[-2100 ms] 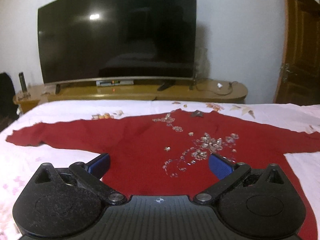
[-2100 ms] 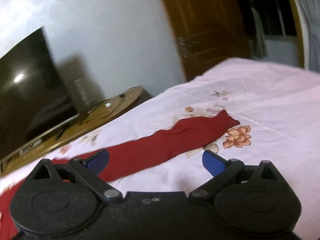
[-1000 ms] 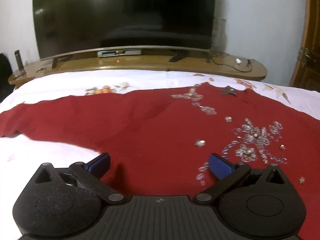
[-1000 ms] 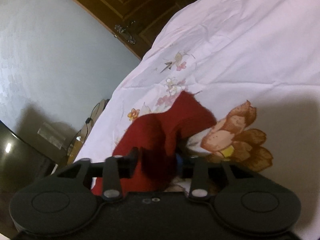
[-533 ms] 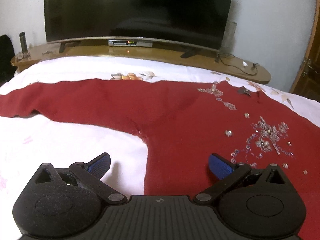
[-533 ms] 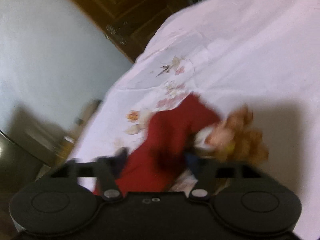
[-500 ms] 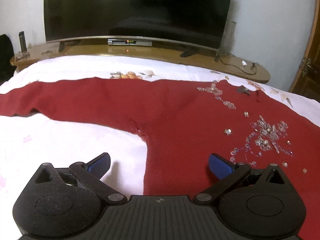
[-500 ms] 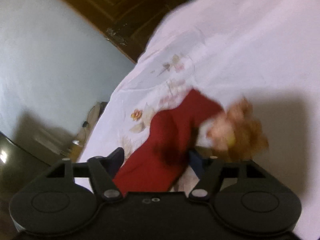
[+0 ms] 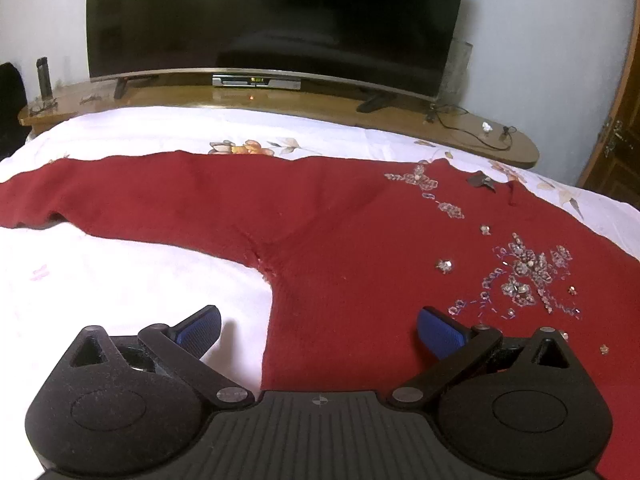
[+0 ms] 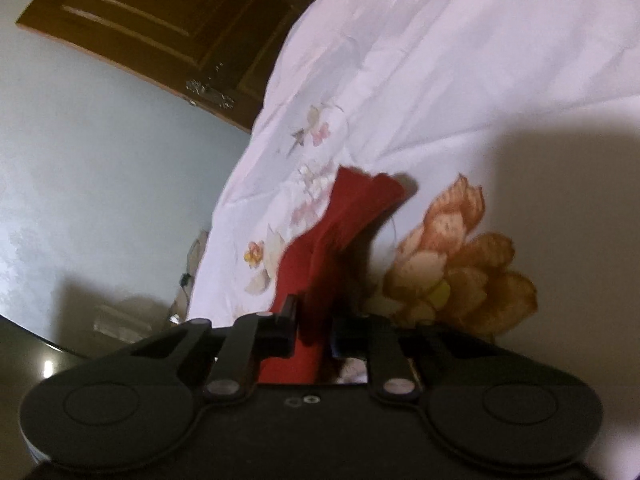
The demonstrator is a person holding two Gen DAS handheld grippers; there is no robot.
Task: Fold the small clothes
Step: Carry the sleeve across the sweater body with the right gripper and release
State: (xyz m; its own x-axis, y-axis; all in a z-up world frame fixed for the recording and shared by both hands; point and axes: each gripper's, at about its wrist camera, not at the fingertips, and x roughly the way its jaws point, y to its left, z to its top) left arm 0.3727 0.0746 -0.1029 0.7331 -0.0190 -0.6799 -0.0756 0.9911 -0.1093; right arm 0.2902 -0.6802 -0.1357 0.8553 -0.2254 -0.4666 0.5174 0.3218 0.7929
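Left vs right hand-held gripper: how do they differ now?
The left hand-held gripper is wide open and grips nothing, poised over the red sweater body's edge. The right hand-held gripper has just closed, its jaws nearly together, clamping the sweater's sleeve. Both are over the floral bedsheet.

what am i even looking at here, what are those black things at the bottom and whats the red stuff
Those black shapes are two hand-held grippers, each carrying a camera that looks along its fingers. One picture is from the left gripper, open above a dark red knitted sweater with clear beads, spread on a white floral bedsheet. The other is from the right gripper, whose jaws have just been closing and now pinch the sweater's red sleeve. Behind are a black television and a brown wooden door.
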